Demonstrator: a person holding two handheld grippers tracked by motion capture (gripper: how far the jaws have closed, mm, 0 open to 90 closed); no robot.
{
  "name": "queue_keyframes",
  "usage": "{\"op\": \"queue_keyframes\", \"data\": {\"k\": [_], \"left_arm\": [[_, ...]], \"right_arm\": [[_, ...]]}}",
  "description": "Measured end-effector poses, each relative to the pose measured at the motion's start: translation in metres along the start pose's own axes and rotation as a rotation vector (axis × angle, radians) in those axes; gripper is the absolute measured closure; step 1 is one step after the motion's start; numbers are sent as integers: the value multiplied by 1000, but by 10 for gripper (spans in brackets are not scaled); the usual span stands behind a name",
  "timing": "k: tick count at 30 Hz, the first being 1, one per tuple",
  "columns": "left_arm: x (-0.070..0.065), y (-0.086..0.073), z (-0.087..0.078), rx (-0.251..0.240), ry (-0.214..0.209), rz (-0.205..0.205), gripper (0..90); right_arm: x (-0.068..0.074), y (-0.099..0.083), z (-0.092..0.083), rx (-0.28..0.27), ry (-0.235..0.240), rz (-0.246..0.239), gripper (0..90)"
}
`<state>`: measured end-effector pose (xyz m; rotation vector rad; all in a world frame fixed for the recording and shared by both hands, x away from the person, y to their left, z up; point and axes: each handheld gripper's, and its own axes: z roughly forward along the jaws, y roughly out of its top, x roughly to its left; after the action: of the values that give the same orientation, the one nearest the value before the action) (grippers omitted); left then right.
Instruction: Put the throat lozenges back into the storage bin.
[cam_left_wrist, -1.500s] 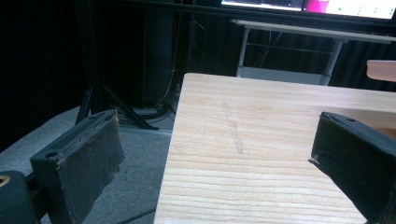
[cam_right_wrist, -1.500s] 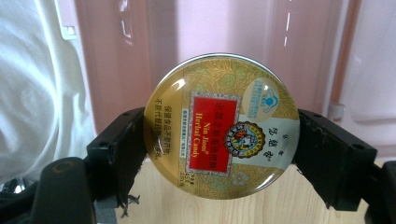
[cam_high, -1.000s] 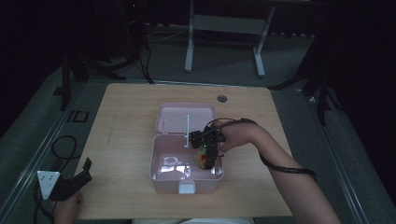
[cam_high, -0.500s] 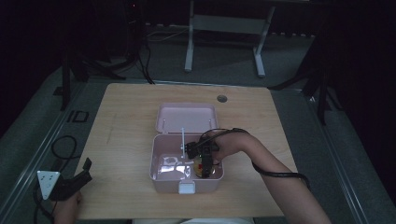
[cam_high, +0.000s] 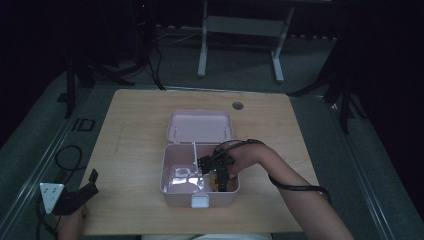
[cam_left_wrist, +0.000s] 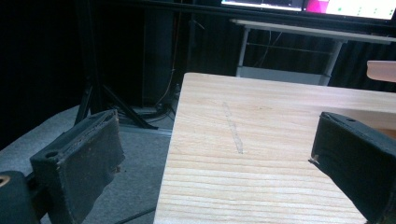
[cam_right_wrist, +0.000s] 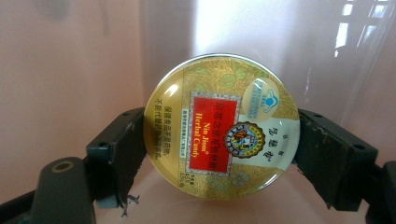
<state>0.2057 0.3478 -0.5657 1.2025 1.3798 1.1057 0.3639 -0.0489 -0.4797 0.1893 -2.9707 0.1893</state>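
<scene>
Dark room around a pale wooden table (cam_high: 135, 125); a pink box (cam_high: 172, 172) sits mid-table, its lid (cam_high: 200, 126) lying open on the far side. Inside the box's right compartment, the right gripper (cam_right_wrist: 219, 140) pinches a round gold candy tin (cam_right_wrist: 222, 122) — jaws pressed on both edges; the left gripper (cam_left_wrist: 219, 154) rests spread at the table's near-left corner.

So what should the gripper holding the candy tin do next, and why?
Probably open and let go. The right gripper is shut on the round candy tin, already down inside the pink box's right compartment, so releasing should leave it there.
</scene>
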Motion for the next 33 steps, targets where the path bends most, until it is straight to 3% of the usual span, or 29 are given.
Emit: {"op": "queue_keyframes", "data": {"k": [12, 20, 26, 33], "left_arm": [[0, 0, 0, 0, -3, 0, 25], [0, 0, 0, 0, -2, 1, 25], [0, 0, 0, -1, -1, 1, 25], [0, 0, 0, 0, -1, 1, 25]], "right_arm": [[0, -2, -5, -30, -13, 11, 167], [4, -6, -18, -73, -28, 5, 172], [9, -18, -39, -132, -56, 12, 172], [16, -44, -77, -231, -113, 36, 173]]}}
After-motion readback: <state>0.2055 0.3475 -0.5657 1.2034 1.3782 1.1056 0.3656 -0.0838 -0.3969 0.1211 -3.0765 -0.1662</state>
